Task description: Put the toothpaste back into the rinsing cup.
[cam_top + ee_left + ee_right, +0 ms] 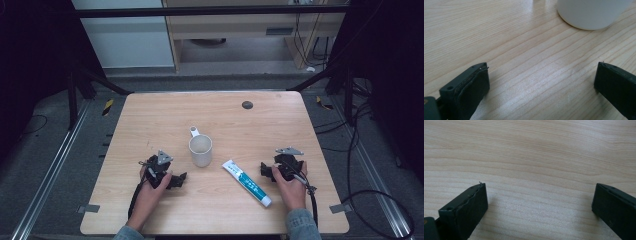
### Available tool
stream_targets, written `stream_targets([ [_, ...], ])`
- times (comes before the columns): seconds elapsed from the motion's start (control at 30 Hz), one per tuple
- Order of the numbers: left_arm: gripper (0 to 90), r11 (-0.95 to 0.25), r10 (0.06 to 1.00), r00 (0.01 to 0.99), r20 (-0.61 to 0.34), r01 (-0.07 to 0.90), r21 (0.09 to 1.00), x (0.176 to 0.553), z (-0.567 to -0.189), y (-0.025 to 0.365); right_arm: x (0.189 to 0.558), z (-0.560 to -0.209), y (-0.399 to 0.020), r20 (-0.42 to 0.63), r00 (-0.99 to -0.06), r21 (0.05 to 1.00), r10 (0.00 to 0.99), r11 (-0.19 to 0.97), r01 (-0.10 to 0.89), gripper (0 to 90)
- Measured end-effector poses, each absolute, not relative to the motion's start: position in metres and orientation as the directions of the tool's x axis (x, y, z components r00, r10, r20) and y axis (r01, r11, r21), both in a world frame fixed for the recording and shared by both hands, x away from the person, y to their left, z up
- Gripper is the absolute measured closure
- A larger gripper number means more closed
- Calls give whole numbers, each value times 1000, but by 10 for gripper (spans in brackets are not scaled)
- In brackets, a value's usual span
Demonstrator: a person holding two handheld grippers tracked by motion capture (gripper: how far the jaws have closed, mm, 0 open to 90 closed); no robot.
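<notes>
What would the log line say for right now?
left gripper: open, empty, near cup | right gripper: open, empty, beside toothpaste tube | both things lie untouched on table

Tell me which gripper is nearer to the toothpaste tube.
Right. The right gripper rests just beside the toothpaste tube, on its right, jaws open and empty. The left gripper sits farther off to the tube's left, below the white cup.

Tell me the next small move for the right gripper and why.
Probably slide the right gripper left toward the toothpaste tube and straddle it. Its jaws stand wide open over bare table, nothing between them, and the tube lies flat just beside it, untouched. The cup stands upright nearby, nearer the left gripper.
</notes>
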State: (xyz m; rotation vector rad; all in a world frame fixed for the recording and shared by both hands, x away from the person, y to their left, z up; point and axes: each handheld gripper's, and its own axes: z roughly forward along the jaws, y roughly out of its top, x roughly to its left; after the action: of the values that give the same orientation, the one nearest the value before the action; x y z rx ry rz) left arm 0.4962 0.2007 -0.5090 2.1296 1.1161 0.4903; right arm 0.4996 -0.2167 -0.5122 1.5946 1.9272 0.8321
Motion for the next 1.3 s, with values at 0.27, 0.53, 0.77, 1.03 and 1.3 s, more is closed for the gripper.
stream_targets([
  [0.27,0,-406,826,563,19,573,712,496,-509,201,498,-510,-222,3,-239,711,971,166,684,46],
  [0.53,0,-405,828,561,19,574,712,495,-509,202,482,-490,-224,-11,-308,717,951,222,660,144],
  [0.77,0,-401,831,556,19,576,712,494,-509,204,469,-465,-208,-49,-407,680,912,329,656,195],
  [1.03,0,-400,833,553,19,578,711,493,-509,205,466,-448,-191,-112,-486,644,867,436,629,206],
  [1.3,0,-397,835,550,18,579,713,492,-509,207,472,-437,-177,-71,-543,620,836,464,633,253],
])
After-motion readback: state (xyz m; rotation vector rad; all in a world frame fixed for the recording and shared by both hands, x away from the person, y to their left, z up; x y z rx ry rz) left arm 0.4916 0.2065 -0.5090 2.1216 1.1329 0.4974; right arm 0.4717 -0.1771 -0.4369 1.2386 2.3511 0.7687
